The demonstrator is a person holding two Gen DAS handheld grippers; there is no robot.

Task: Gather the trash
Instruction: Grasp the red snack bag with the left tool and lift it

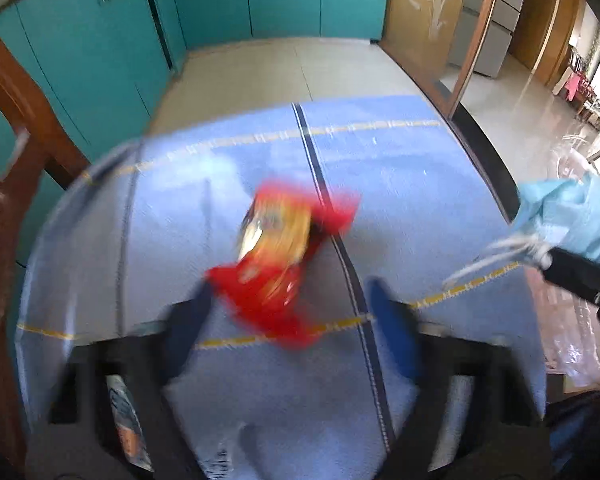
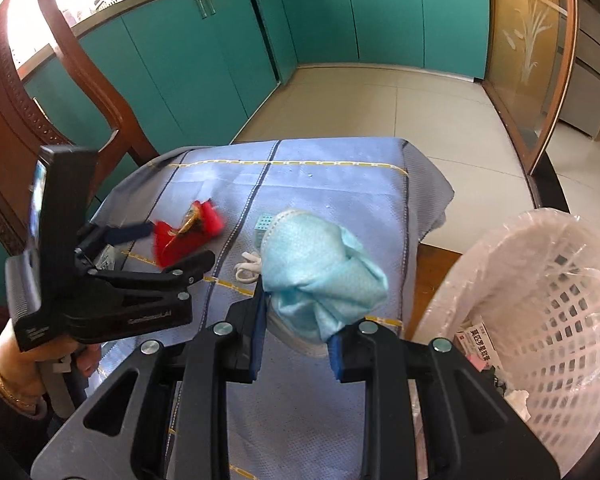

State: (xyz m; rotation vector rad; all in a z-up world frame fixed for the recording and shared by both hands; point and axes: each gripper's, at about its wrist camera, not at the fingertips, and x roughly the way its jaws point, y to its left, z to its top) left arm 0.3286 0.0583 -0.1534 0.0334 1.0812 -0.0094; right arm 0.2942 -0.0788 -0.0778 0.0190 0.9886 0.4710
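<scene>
A crumpled red and yellow snack wrapper lies on the blue cloth over the table. My left gripper points down at it with its blue fingers on either side. The left finger touches the wrapper's edge and the right finger stands apart from it, so the gripper is open. The right wrist view shows the wrapper between those fingers. My right gripper is shut on a light blue face mask, held above the cloth. The mask also shows at the right edge of the left wrist view.
A white mesh trash basket lined with a clear bag stands at the right of the table, holding a small box and paper. A small dotted pale piece lies behind the mask. A wooden chair stands left, with teal cabinets beyond.
</scene>
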